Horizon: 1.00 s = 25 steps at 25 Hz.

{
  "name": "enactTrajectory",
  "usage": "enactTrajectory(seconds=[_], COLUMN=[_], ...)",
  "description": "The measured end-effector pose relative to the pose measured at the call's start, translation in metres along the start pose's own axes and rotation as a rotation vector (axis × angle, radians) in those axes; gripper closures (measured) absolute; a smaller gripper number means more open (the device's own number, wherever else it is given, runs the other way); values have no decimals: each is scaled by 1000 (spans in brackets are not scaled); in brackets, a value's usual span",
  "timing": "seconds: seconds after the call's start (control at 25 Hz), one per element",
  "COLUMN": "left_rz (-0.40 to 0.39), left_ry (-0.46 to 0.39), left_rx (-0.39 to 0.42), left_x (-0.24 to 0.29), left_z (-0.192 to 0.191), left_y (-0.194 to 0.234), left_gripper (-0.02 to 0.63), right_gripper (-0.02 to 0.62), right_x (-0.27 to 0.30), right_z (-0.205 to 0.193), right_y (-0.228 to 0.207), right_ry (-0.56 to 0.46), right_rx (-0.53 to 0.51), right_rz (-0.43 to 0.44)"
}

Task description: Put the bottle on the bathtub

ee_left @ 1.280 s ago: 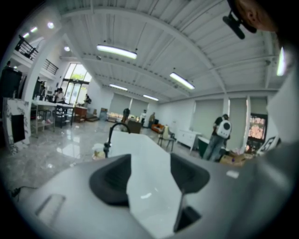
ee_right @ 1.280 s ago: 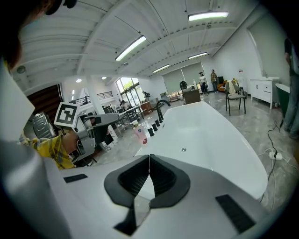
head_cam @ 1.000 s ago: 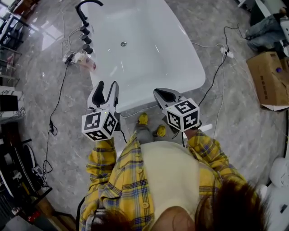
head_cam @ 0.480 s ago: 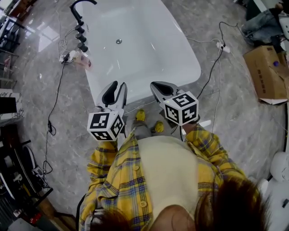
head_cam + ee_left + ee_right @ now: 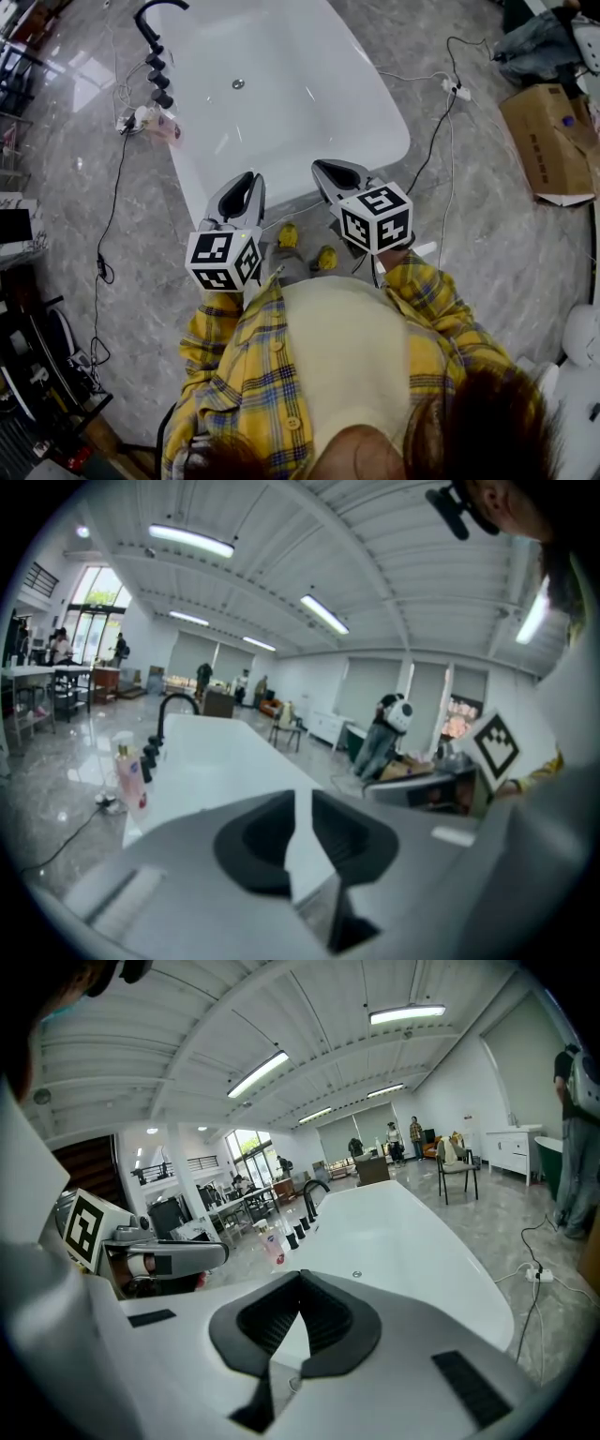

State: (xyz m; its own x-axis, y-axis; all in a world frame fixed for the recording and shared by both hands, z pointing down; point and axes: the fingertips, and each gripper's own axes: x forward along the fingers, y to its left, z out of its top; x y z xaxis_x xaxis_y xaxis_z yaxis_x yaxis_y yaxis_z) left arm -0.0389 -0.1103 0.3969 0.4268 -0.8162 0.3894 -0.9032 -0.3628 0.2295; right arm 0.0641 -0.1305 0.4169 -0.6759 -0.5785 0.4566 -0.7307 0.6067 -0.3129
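The white bathtub (image 5: 375, 112) lies ahead of me, with a black faucet (image 5: 150, 11) and black knobs at its far left end. A pinkish bottle (image 5: 165, 125) stands by those knobs at the tub's left side; I cannot tell whether it is on the rim or beside it. It also shows in the left gripper view as bottle (image 5: 127, 776) and in the right gripper view as bottle (image 5: 273, 1242). My left gripper (image 5: 247, 178) hovers at the tub's near end, open by a narrow slit and empty. Beside it my right gripper (image 5: 325, 169) is shut and empty.
Black cables (image 5: 439, 122) run over the marble floor on both sides of the tub, with a power strip (image 5: 131, 120) next to the bottle. A cardboard box (image 5: 548, 141) sits at the right. Shelves and gear line the left edge. People stand far off in the hall.
The tub and bottle have slid up and left in the head view. Both grippers sit closer to the tub's near end, and the left one has moved right.
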Motion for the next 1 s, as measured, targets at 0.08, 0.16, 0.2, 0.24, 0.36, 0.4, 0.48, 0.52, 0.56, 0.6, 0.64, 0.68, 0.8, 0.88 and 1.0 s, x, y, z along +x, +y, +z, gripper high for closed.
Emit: enactTrajectory(seconds=[0.08, 0.16, 0.2, 0.24, 0.36, 0.4, 0.48, 0.52, 0.56, 0.6, 0.64, 0.68, 0.8, 0.88, 1.0], left_rz=[0, 1, 2, 4, 8, 9, 13, 14, 15, 16, 18, 20, 23, 26, 32], left_ry=[8, 14, 16, 19, 30, 32, 36, 37, 39, 42, 44, 46, 48, 48, 53], left_rx=[-2, -9, -12, -14, -18, -18, -18, -18, -18, -18, -17, -16, -18, -21, -22], left_x=[0, -1, -1, -1, -1, -1, -1, -1, -1, 0, 0, 0, 1, 0, 2], left_z=[-2, -4, -5, -5, -8, -8, -9, -10, -10, -11, -11, -12, -12, -12, -13], left_y=[-1, -1, 0, 1, 4, 5, 6, 6, 7, 8, 9, 10, 13, 15, 19], left_gripper=[552, 555, 555, 558, 561, 563, 566, 566, 568, 568, 568, 569, 571, 571, 571], right_gripper=[581, 583, 583, 583, 583, 583, 581, 583, 583, 583, 583, 581, 581, 583, 583], right_x=[-2, -4, -5, -5, -4, -4, -4, -3, -3, -2, -1, 0, 2, 3, 6], right_z=[0, 1, 1, 2, 4, 5, 5, 5, 6, 6, 6, 5, 5, 4, 5], right_y=[-2, -4, -5, -6, -7, -7, -8, -8, -8, -8, -7, -7, -6, -6, -6], right_ry=[-1, -6, -8, -9, -10, -11, -12, -12, -12, -11, -9, -7, -3, -1, 1], right_rx=[-3, -3, -2, -1, 4, 6, 8, 8, 8, 8, 7, 7, 8, 8, 8], right_rz=[-12, -22, -26, -28, -31, -32, -36, -37, -37, -36, -35, -34, -34, -36, -36])
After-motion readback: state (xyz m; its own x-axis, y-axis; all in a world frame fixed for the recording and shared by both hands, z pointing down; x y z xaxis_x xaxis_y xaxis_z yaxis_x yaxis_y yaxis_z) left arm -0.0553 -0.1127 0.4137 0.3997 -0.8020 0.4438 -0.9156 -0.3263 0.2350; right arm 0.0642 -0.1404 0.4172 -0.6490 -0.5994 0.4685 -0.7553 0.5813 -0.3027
